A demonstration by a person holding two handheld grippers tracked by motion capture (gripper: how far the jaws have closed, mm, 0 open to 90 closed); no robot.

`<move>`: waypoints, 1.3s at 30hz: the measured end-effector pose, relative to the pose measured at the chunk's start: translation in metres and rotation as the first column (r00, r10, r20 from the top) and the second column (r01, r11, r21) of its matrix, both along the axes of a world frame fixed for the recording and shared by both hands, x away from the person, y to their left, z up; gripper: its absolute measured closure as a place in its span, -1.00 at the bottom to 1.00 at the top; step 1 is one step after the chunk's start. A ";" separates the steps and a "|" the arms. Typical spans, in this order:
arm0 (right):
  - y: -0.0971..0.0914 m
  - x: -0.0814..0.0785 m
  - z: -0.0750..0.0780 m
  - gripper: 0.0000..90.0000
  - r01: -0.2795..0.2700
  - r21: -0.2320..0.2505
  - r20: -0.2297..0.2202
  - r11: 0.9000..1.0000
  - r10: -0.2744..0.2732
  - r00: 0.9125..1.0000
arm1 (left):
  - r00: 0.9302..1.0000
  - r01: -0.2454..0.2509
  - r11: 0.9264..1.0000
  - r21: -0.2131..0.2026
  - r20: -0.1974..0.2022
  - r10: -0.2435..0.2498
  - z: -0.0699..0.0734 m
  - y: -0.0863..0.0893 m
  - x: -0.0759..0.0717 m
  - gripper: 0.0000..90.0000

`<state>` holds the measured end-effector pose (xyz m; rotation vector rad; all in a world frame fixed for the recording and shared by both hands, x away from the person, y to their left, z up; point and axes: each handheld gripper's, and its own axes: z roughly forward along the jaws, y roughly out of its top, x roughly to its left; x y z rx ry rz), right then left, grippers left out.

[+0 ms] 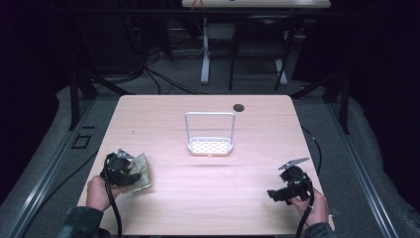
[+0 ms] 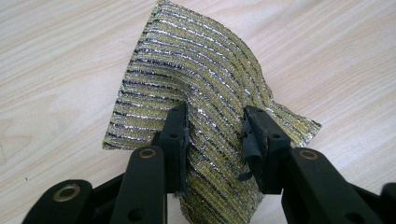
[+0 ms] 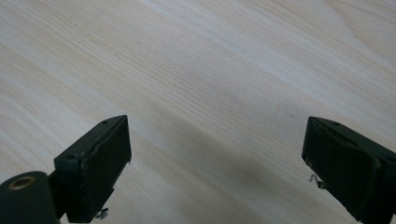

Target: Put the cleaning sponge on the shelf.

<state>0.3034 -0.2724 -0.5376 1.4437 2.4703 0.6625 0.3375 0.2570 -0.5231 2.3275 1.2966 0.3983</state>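
Wooden table (image 1: 208,183): left gripper (image 2: 215,135) pinching gold striped scouring cloth (image 2: 196,79), left of white rack (image 1: 210,135). Right gripper (image 3: 217,158) right of rack, jaws spread, holding nothing.

Left tool (image 2: 215,135): jaws pinched on the cloth (image 2: 196,84). Right tool (image 3: 217,163): jaws spread wide, nothing between, well right of the cloth.

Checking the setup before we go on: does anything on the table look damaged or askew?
The scouring cloth is buckled and lifted, pinched in the left gripper. A strip hangs loose from one pad. The rack stands upright.
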 end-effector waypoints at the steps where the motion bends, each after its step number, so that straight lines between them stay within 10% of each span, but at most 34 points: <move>1: 0.000 0.000 0.000 -0.83 -0.001 -0.002 0.000 1.000 0.001 1.000 | 1.000 0.002 1.000 0.001 -0.001 -0.002 0.000 -0.001 0.000 0.39; 25: 0.001 0.000 -0.001 -0.73 -0.001 0.004 -0.010 1.000 0.001 1.000 | 0.993 0.120 0.993 -0.010 0.017 -0.120 0.011 -0.036 0.000 0.38; 39: 0.000 -0.001 -0.001 -0.86 -0.005 0.003 -0.009 1.000 0.005 1.000 | 0.977 0.214 0.977 -0.005 0.009 -0.214 0.013 -0.064 -0.002 0.38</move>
